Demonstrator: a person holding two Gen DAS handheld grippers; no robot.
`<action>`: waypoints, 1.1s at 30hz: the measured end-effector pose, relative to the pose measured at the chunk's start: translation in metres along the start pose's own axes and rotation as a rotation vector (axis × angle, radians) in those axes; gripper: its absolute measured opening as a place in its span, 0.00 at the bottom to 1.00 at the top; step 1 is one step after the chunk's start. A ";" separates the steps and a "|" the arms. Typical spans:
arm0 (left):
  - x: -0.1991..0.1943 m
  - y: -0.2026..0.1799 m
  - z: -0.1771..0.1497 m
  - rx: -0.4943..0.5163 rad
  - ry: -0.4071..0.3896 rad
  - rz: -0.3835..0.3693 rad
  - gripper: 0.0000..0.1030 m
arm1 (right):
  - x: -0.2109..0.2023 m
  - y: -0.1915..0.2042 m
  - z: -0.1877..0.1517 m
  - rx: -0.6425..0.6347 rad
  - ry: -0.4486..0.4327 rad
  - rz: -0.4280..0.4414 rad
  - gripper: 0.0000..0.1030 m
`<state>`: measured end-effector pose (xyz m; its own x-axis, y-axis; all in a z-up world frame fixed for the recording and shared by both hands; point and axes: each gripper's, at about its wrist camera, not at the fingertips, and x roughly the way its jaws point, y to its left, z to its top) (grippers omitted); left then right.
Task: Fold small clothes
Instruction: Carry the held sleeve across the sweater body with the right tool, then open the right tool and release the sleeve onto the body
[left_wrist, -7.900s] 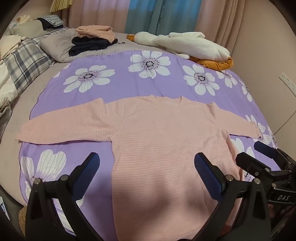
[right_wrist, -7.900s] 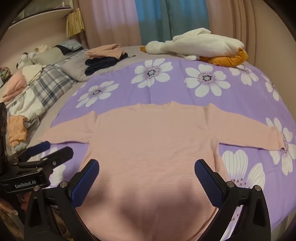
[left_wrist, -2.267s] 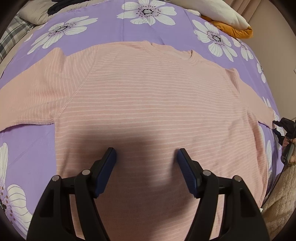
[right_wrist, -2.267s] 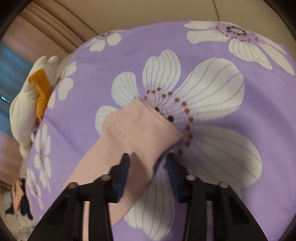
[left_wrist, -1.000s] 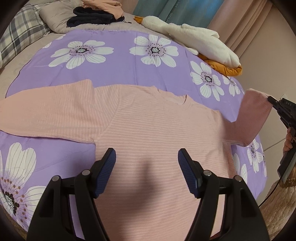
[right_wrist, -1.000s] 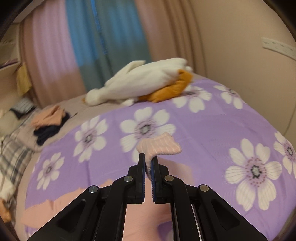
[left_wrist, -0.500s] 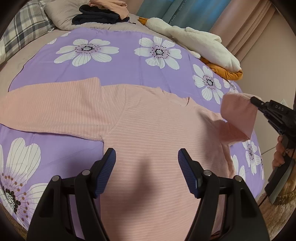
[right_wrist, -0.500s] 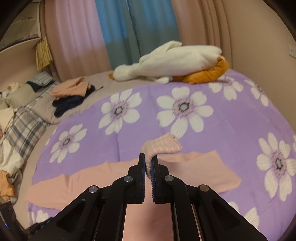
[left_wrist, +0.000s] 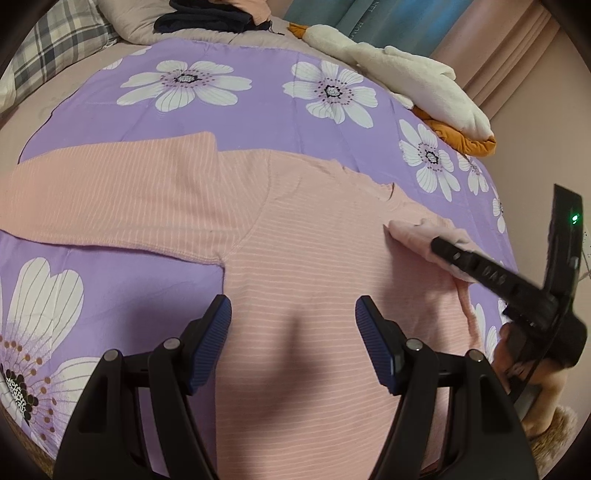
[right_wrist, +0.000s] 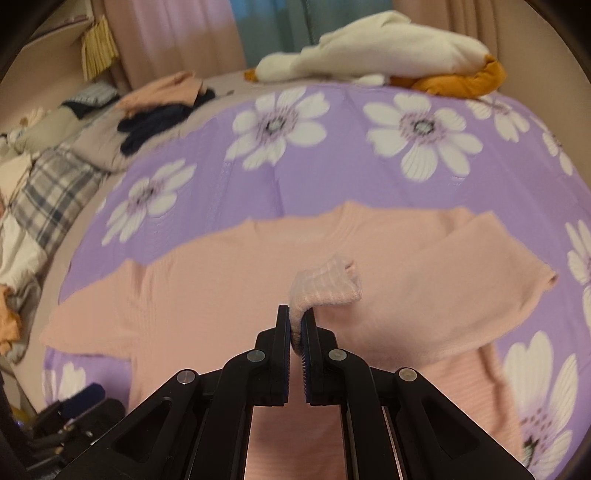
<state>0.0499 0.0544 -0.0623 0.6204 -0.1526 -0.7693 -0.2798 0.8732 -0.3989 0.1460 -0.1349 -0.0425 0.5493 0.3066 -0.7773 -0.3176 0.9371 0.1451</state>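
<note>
A pink striped long-sleeve top (left_wrist: 303, 258) lies flat on a purple flowered sheet (left_wrist: 240, 110). My right gripper (right_wrist: 296, 317) is shut on the cuff of the right sleeve (right_wrist: 325, 284) and holds it over the chest of the top (right_wrist: 221, 295), so the sleeve (right_wrist: 461, 288) folds inward. In the left wrist view the right gripper (left_wrist: 436, 243) comes in from the right with the cuff (left_wrist: 413, 232). My left gripper (left_wrist: 293, 332) is open and empty above the lower body of the top. The left sleeve (left_wrist: 110, 192) lies spread out.
A white and orange plush (left_wrist: 406, 77) lies at the far edge of the bed. Folded dark and pink clothes (right_wrist: 162, 107) sit on a grey pillow at the back left. A plaid blanket (right_wrist: 48, 192) and loose clothes lie on the left.
My right gripper has carried the sleeve cuff leftward and down over the chest of the top. My left gripper has stayed open, hovering over the lower body.
</note>
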 end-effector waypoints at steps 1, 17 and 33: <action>0.000 0.002 0.000 -0.003 0.001 0.002 0.68 | 0.003 0.002 -0.003 -0.002 0.011 -0.001 0.06; 0.012 0.009 -0.009 -0.016 0.043 0.017 0.69 | 0.040 0.009 -0.033 0.012 0.154 0.040 0.06; 0.017 -0.032 0.014 0.089 0.035 -0.028 0.75 | -0.031 -0.041 -0.026 0.101 0.022 0.117 0.57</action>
<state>0.0803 0.0302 -0.0554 0.6007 -0.1924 -0.7760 -0.1954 0.9058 -0.3759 0.1220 -0.1866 -0.0405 0.4956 0.4124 -0.7644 -0.2985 0.9074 0.2960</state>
